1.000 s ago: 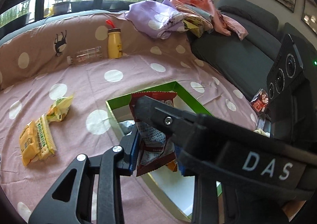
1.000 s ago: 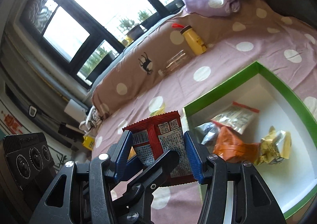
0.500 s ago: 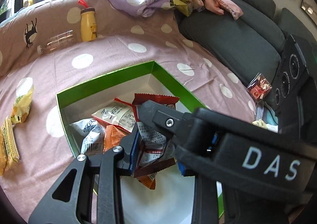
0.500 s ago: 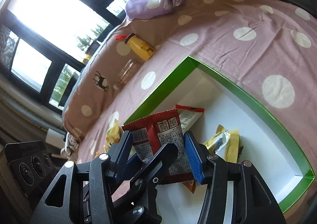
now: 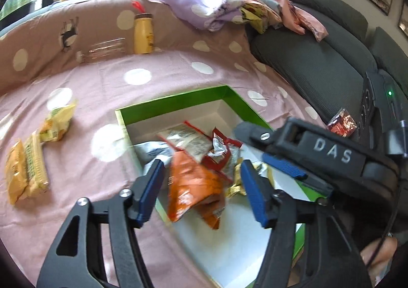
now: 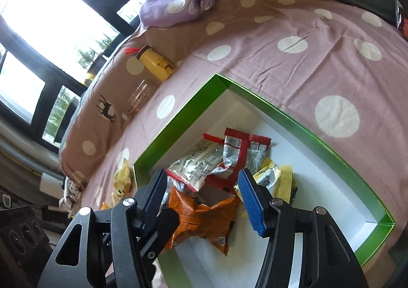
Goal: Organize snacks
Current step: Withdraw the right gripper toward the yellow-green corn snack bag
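On the spotted sheet the green box is filling: a red packet and orange bag are lying inside. Yellow snacks are waiting outside, showing clearly only in the left view. The left gripper and right gripper are opening, pinching nothing.

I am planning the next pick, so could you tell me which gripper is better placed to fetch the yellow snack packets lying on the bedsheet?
Left, probably. The yellow snack packets lie left of the green box, on the left gripper side; the right gripper sits over the box. Both are opening, holding nothing.
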Available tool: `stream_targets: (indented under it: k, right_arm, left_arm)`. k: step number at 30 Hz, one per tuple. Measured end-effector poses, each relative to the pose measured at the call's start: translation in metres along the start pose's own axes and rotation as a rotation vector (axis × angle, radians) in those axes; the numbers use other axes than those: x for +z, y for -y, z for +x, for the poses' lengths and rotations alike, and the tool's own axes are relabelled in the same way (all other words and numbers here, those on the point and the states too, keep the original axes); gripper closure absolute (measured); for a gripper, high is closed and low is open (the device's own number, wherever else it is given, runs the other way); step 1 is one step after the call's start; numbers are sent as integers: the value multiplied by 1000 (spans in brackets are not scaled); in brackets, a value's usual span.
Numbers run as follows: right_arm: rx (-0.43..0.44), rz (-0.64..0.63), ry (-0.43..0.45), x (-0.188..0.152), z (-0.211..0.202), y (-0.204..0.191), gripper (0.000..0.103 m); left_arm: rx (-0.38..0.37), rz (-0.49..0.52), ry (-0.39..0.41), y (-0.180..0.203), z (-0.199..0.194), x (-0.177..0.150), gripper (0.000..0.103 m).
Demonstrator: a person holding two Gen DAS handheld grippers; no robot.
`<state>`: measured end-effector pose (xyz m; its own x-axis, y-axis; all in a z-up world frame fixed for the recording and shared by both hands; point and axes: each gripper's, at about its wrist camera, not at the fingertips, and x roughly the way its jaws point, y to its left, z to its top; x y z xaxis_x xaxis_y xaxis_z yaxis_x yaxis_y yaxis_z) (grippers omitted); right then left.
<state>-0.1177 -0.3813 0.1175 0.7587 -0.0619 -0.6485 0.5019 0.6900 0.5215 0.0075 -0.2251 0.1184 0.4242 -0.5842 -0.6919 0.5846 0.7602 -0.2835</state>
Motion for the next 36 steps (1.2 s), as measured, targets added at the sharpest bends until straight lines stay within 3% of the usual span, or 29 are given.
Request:
stream_targets:
  k: [6, 10, 13, 17, 23, 28, 30, 36]
  right_arm:
    - [12, -50, 32, -5, -4, -19, 29]
    - [23, -115, 80, -12, -5, -42, 26]
    - [68, -174, 98, -22, -5, -62, 22]
    - [148, -260, 98, -40, 1, -90, 16]
    - [135, -374, 63, -72, 20, -124, 16]
    - [104, -478, 40, -94, 35, -141, 16]
    - [73, -520, 36, -99, 38, -147, 16]
    - [88, -531, 35, -107, 37, -152, 16]
  left_arm:
    - [114, -63, 37, -41, -48, -9, 21]
    - [218, -110, 54, -69, -77, -21, 19]
    - [287, -154, 98, -92, -99, -38, 14]
    - [391, -286, 88, -129, -114, -58, 14]
    - [398, -362, 128, -151, -132, -61, 14]
    - [461, -374, 102, -164, -135, -65, 14]
    - [453, -386, 106, -169, -137, -67, 14]
    - [444, -409, 106, -179, -138, -68, 14]
